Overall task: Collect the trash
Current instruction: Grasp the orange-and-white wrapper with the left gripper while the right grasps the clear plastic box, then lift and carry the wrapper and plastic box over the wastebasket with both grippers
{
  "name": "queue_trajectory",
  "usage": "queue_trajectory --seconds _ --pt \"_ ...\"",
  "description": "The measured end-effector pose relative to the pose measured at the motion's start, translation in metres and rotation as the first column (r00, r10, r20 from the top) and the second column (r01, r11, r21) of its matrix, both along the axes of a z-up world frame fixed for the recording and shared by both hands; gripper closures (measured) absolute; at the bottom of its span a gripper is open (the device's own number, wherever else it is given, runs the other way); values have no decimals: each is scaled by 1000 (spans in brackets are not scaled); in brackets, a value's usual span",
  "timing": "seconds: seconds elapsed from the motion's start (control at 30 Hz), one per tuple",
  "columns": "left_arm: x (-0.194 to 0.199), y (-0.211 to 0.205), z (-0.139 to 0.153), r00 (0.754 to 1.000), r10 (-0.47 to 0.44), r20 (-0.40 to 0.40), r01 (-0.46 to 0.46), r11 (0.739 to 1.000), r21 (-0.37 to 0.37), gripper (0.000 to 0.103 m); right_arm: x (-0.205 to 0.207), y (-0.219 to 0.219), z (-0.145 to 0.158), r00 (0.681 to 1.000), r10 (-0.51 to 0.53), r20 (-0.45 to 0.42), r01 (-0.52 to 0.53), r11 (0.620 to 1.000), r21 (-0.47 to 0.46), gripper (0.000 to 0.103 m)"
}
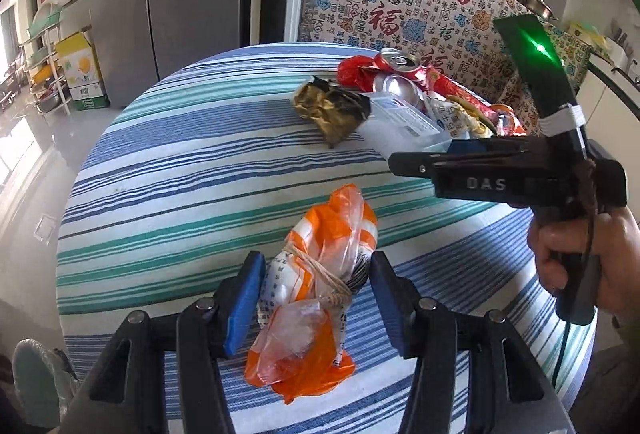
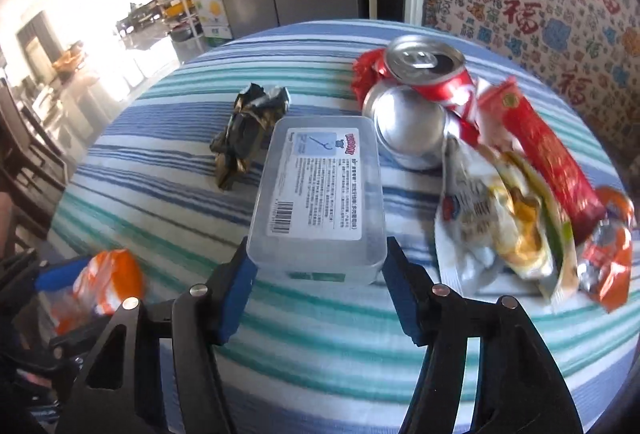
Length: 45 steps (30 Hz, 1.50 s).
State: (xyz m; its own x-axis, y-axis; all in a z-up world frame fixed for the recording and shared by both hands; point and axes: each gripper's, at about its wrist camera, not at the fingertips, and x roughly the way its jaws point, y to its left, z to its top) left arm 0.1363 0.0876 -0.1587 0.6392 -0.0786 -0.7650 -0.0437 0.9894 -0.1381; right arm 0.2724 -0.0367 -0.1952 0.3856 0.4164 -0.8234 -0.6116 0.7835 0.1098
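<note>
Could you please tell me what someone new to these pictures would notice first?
The orange plastic bag lies between the open left gripper jaws on the striped tablecloth. The clear plastic box sits between the open right gripper jaws, with crushed red cans behind it.

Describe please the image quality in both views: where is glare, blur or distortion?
Left wrist view: fisheye bends the striped tablecloth into a curve; a green light flares on the right gripper; the orange bag is sharp. Right wrist view: the window area at left is overexposed; the snack wrappers at right are motion-blurred, while the clear plastic box stays readable.
</note>
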Motion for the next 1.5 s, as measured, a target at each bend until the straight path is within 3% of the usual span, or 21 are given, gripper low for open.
queue_trajectory --seconds 0.2,0.4,0.5,0.53,0.57,0.63,0.8,0.9,1.0,1.13,1.2,1.3,1.33,1.5 --pt "-7 -34 0 997 -72 5 72 997 -3 48 -49 -70 2 1000 -9 -10 8 999 -44 40" --pt "-1 -76 -3 991 -136 3 136 991 0 43 -81 -140 2 981 -185 55 189 979 -79 39" --pt "7 -83 -9 985 -169 -47 168 986 -15 39 -78 -149 1 977 -209 42 211 976 -58 38" --pt "6 -84 -8 983 -179 -38 179 984 1 36 -79 -147 0 977 -203 59 207 976 -73 31" --pt "4 -83 -9 981 -185 -53 186 982 14 35 -78 -145 -1 978 -200 64 205 975 -87 17" --pt "1 -80 -9 976 -208 -60 210 978 19 35 -83 -144 -5 980 -193 39 195 978 -72 8" --pt "-7 -69 -7 958 -271 -92 273 962 12 35 -82 -149 -2 985 -169 -16 168 983 -77 7" --pt "-12 -64 -1 937 -333 -110 330 943 -40 35 -77 -159 14 983 -176 -55 174 984 -34 7" --pt "-3 -72 0 913 -380 -147 377 925 -50 35 -64 -157 26 981 -170 -96 165 985 -59 5" --pt "11 -81 2 909 -384 -161 384 923 -28 35 -41 -146 27 973 -174 -150 158 981 -116 6" --pt "16 -83 4 912 -375 -164 378 926 -12 35 -36 -142 26 972 -179 -155 157 978 -140 11" --pt "17 -85 7 916 -367 -162 373 928 9 41 -31 -139 23 967 -180 -179 154 977 -151 35" --pt "16 -86 7 915 -370 -162 376 926 10 54 -29 -139 22 966 -179 -185 153 977 -148 41" --pt "17 -85 11 925 -351 -142 354 935 -4 55 -37 -149 33 968 -191 -160 176 979 -104 41"
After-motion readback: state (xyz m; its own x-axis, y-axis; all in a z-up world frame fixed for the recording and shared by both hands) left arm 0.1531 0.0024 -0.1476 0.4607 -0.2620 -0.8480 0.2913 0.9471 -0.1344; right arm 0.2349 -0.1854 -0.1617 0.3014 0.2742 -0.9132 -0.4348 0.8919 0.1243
